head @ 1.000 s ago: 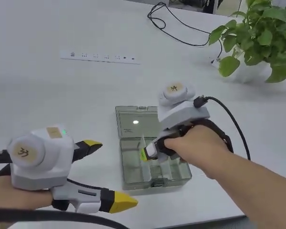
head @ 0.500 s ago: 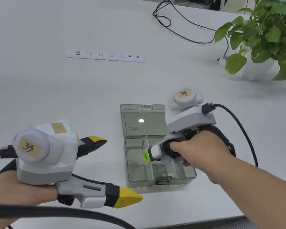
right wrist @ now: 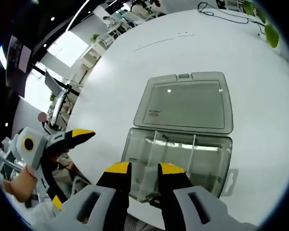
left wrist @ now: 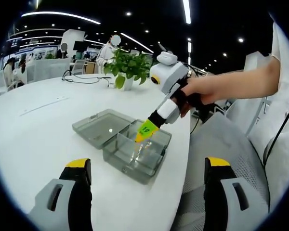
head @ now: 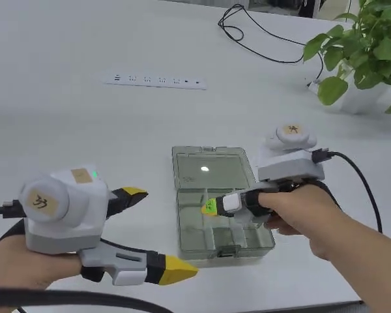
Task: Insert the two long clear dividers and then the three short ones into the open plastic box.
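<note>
1. A white surface (head: 85, 130) is carrying everything. The head view is showing its far side, where a black cable (head: 260, 42) is looping.
2. A potted plant (head: 365, 52) is standing at the far right corner. The left gripper view is catching it too, behind the box.
3. The plastic box (head: 212, 171) is lying open in the middle of the surface, with its lid folded flat away from the person and its base nearer.
4. The left claw (head: 155, 232) is hovering off to the left of the box. Its yellow-tipped jaws are spread wide and gripping nothing, as its own view is confirming.
5. The right claw (right wrist: 144, 168) is pointing down over the base of the box. Its jaws are sitting close together with a narrow gap. I cannot tell whether anything clear is pinched there. The left gripper view is giving it side-on, with its tip just above the base's rim.
6. A white power strip (head: 155, 81) is lying well beyond the box.
7. Clear dividers (right wrist: 156, 142) are standing upright inside the base. The right gripper view, looking down into the compartments, is making them plainer than the head view is.
</note>
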`<control>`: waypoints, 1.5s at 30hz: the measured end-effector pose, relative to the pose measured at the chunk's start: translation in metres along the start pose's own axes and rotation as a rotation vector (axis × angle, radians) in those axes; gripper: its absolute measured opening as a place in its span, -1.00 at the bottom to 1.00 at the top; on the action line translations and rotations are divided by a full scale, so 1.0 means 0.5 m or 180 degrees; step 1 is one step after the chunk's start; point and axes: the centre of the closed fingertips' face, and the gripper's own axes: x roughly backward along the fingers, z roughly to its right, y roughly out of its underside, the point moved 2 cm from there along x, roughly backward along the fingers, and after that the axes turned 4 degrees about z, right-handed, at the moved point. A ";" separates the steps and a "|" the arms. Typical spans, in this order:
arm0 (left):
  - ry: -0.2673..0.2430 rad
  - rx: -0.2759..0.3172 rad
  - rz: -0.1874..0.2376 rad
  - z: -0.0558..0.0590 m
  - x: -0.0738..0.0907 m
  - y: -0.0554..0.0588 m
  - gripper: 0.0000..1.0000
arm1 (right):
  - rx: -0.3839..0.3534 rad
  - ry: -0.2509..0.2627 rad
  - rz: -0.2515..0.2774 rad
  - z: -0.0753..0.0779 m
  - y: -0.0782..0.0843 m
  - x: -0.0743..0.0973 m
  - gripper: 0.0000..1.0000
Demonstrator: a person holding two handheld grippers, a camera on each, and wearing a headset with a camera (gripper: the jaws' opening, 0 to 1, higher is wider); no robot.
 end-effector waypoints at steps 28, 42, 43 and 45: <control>-0.0346 -0.0017 0.0027 0.019 0.026 -0.027 1.00 | 0.1002 -0.0740 0.0302 0.000 -0.052 0.176 0.10; -0.0391 0.0007 0.0021 0.013 0.029 -0.027 1.00 | 0.2338 -0.0740 -0.0069 0.091 -0.027 0.205 0.27; -0.0391 0.0004 0.0020 0.012 0.029 -0.027 1.00 | 0.2424 -0.0747 -0.0066 0.096 -0.028 0.203 0.28; -0.0390 0.0008 0.0019 0.010 0.030 -0.027 1.00 | 0.2593 -0.0763 -0.0168 0.108 -0.021 0.201 0.31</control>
